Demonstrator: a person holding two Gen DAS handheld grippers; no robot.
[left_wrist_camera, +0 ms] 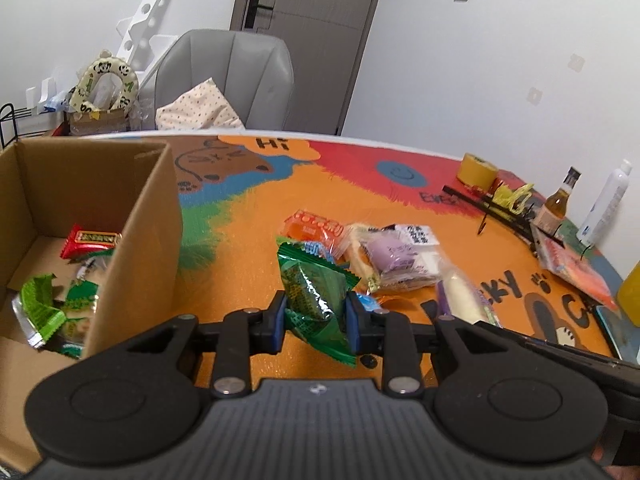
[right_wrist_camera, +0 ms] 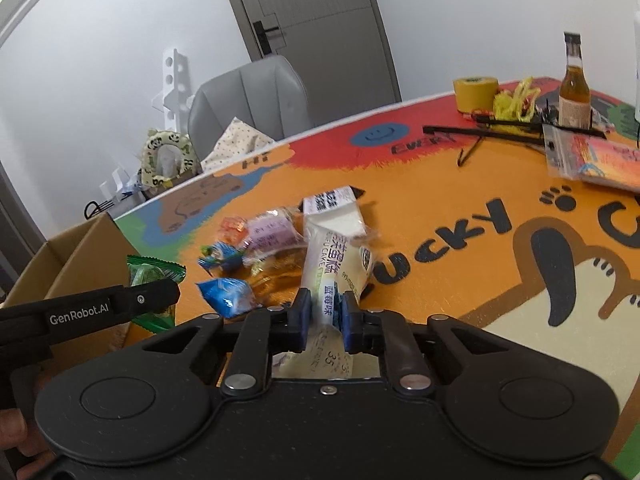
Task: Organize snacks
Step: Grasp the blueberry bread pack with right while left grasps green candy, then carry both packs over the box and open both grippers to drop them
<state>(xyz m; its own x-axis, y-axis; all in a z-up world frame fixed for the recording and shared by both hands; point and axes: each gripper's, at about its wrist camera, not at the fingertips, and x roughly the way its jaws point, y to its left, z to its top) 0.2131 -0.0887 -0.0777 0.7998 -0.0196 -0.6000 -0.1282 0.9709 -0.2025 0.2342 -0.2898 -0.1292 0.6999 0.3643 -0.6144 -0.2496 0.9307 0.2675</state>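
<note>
My left fingers (left_wrist_camera: 277, 317) cover both sides of green snack packet (left_wrist_camera: 316, 300); print between them too crumpled to read. Cardboard box (left_wrist_camera: 100, 216) left of my fingers cut by frame edge; near wall hides part of packets inside. Beyond my right fingers (right_wrist_camera: 301, 311), white cake pack (right_wrist_camera: 332, 276) runs under gripper body, lower end hidden. Small wrapped snacks (right_wrist_camera: 256, 236) beyond: labels blurred, unreadable. White bottle (right_wrist_camera: 637, 64) far right cut by edge.

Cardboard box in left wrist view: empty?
No, the cardboard box already holds a red packet and several green packets on its floor.
</note>
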